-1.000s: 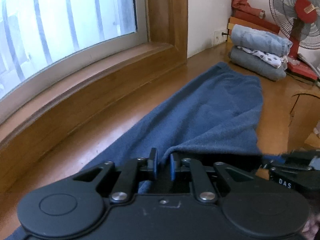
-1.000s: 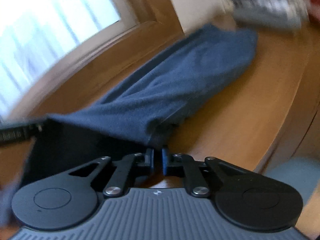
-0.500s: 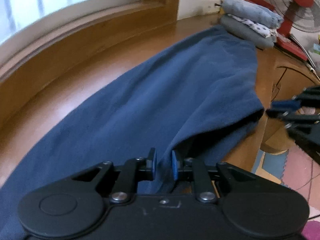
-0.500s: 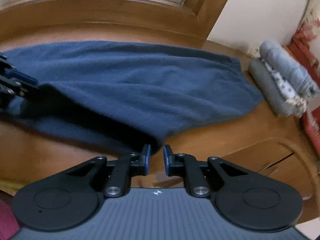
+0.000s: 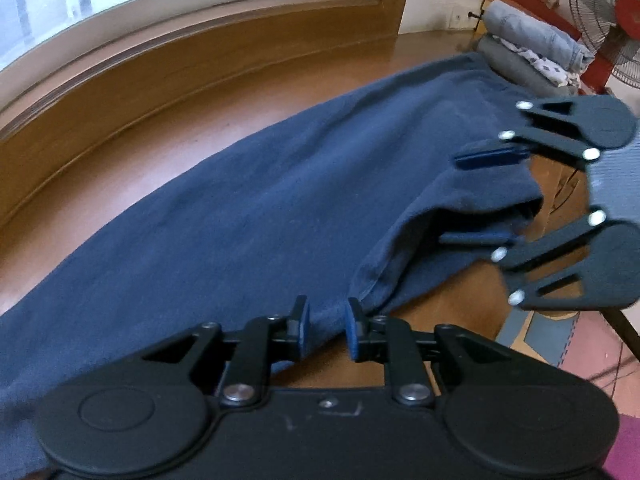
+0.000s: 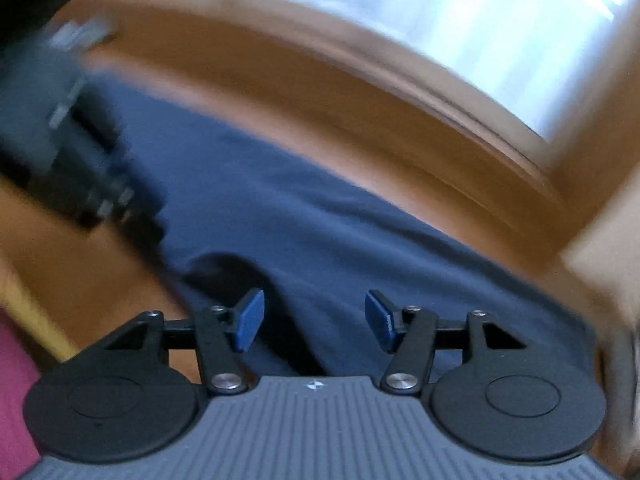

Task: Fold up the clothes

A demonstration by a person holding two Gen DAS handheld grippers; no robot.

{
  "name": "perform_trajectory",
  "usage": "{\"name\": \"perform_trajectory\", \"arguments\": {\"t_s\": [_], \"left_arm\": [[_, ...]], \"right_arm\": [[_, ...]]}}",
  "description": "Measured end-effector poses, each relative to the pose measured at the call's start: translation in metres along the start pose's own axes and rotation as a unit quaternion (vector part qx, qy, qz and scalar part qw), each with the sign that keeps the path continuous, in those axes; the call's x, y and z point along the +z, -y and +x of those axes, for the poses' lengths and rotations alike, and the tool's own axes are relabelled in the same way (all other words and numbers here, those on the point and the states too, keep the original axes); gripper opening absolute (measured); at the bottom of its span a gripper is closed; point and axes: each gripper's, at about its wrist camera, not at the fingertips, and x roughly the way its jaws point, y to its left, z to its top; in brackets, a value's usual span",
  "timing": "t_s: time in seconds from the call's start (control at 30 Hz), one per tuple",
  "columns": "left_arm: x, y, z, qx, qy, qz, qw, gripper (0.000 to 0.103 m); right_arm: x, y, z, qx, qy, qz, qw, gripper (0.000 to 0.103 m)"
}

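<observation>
In the left wrist view, the navy garment [image 5: 256, 216] lies spread on the wooden table [image 5: 248, 92], its long axis running from the near left corner away toward the stack of folded clothes [image 5: 528, 56] at the far right, roughly parallel to the window sill [image 5: 192, 52]. The left gripper [image 5: 327, 330] sits at the garment's near edge, its jaws a narrow way apart with a fold of the navy cloth passing between them; they have just been opening a little, and I cannot tell whether the pads are pressing on the cloth or merely flanking it. Further along that same near edge, toward the stack, the right gripper [image 5: 484, 196] hangs with its jaws wide apart, one finger above the cloth's raised hem and one below it, not squeezing. In the right wrist view, heavily blurred, the right gripper [image 6: 314, 322] shows its blue pads [image 6: 249, 320] well apart, having just been opening, with the navy garment [image 6: 320, 220] lying beyond and under them and none of it pinched. The left gripper [image 6: 92, 176] shows as a dark smear at the garment's left. Judging by this, both tools sit along the garment's near long edge, so the next fold likely carries that edge across toward the window sill, and the left one is nearer to a working hold.
</observation>
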Motion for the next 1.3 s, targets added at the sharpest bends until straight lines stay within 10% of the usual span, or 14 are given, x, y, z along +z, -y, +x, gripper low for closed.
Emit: {"name": "perform_trajectory", "arguments": {"t_s": [0.1, 0.27, 0.4, 0.7, 0.8, 0.93, 1.3], "left_arm": [[-0.003, -0.001, -0.003, -0.001, 0.007, -0.002, 1.0000, 0.020], [-0.006, -0.002, -0.004, 0.001, 0.010, -0.007, 0.9999, 0.022], [-0.006, 0.001, -0.005, 0.003, 0.015, 0.008, 0.9998, 0.031], [-0.004, -0.001, 0.009, 0.049, 0.038, 0.034, 0.9975, 0.036], [0.004, -0.009, 0.013, 0.094, 0.047, 0.018, 0.9943, 0.015], [0.019, -0.017, -0.020, 0.147, 0.103, 0.008, 0.9838, 0.013], [-0.021, -0.027, 0.001, 0.178, 0.008, -0.039, 0.9833, 0.016]], "right_arm": [[0.007, -0.007, 0.012, 0.007, 0.001, -0.096, 0.995, 0.059], [0.024, 0.016, 0.036, 0.090, -0.037, -0.088, 0.991, 0.058], [0.032, 0.029, 0.038, 0.116, -0.050, -0.032, 0.992, 0.006], [0.029, 0.040, 0.002, 0.098, 0.000, 0.049, 0.994, 0.006], [0.025, 0.037, -0.003, 0.079, 0.017, 0.065, 0.995, 0.006], [0.030, 0.039, -0.015, 0.053, 0.060, 0.113, 0.990, 0.006], [-0.003, -0.005, 0.046, 0.108, 0.011, 0.162, 0.981, 0.012]]}}
